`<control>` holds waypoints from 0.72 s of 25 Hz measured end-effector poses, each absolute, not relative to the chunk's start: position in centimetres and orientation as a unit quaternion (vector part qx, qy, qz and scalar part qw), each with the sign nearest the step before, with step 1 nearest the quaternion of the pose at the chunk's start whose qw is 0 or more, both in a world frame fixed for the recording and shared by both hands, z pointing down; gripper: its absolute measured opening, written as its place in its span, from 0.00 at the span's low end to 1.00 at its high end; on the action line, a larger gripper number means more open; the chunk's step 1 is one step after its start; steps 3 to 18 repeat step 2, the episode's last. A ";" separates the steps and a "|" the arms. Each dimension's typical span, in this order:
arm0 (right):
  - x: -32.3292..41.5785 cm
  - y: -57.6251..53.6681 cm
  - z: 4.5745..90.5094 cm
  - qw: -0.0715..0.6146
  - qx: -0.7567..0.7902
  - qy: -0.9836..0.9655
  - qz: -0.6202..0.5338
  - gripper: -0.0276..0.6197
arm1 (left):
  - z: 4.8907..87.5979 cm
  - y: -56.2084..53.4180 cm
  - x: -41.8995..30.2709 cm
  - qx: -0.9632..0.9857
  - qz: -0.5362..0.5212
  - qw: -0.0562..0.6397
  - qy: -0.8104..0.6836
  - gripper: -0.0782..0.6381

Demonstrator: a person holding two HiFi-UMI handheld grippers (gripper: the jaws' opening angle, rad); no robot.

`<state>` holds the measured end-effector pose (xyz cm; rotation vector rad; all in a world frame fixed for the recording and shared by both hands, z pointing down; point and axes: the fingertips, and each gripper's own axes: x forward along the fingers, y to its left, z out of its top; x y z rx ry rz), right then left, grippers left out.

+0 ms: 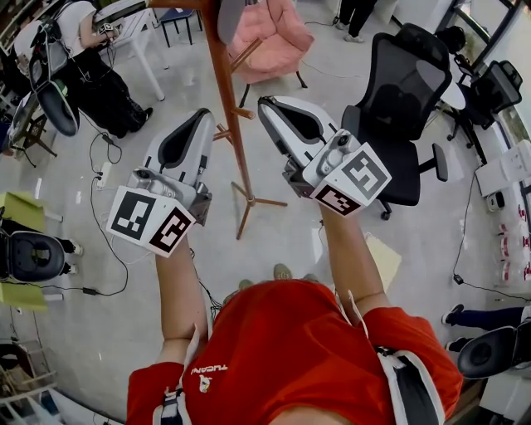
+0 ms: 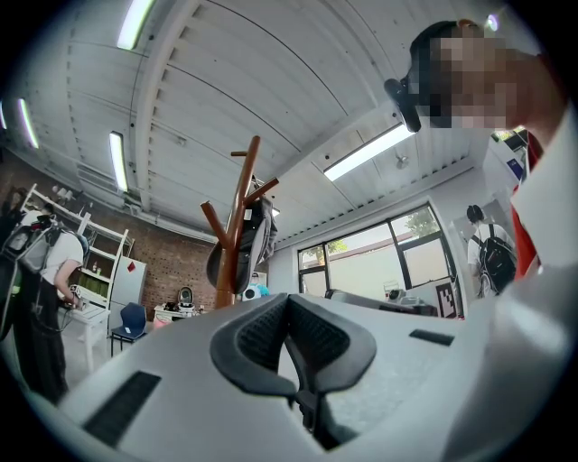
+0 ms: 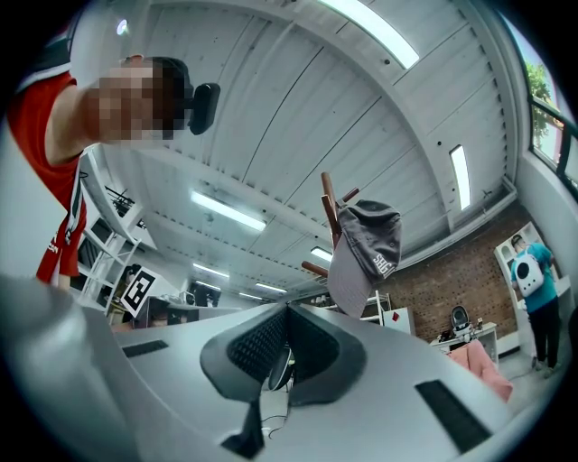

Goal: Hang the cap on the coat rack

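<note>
A grey cap with white lettering hangs on a peg near the top of the wooden coat rack. In the head view only its edge shows at the top. The left gripper view shows the cap dark against the pole. My left gripper is raised just left of the pole, my right gripper just right of it. Both stand apart from the cap and below it. The left gripper and the right gripper have their jaws shut with nothing between them.
A black office chair stands right of the rack and a pink armchair behind it. A person works at a white table at the far left. Cables lie on the floor. Another person stands by the brick wall.
</note>
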<state>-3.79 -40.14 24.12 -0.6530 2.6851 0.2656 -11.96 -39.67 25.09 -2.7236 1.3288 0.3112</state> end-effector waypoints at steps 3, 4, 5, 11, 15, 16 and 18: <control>-3.8 -40.0 24.0 0.183 -0.230 0.951 0.095 0.08 | 25.1 -39.6 -11.9 -0.893 0.102 0.047 0.435 0.12; -3.8 -40.0 24.0 0.183 -0.230 0.951 0.095 0.08 | 25.1 -39.6 -11.9 -0.893 0.102 0.047 0.435 0.12; -3.8 -40.0 24.0 0.183 -0.230 0.951 0.095 0.08 | 25.1 -39.6 -11.9 -0.893 0.102 0.047 0.435 0.12; -3.8 -40.0 24.0 0.183 -0.230 0.951 0.095 0.08 | 25.1 -39.6 -11.9 -0.893 0.102 0.047 0.435 0.12; -3.8 -40.0 24.0 0.183 -0.230 0.951 0.095 0.08 | 25.1 -39.6 -11.9 -0.893 0.102 0.047 0.435 0.12; -3.8 -40.0 24.0 0.183 -0.230 0.951 0.095 0.08 | 25.1 -39.6 -11.9 -0.893 0.102 0.047 0.435 0.12; -3.8 -40.0 24.0 0.183 -0.230 0.951 0.095 0.08 | 25.1 -39.6 -11.9 -0.893 0.102 0.047 0.435 0.12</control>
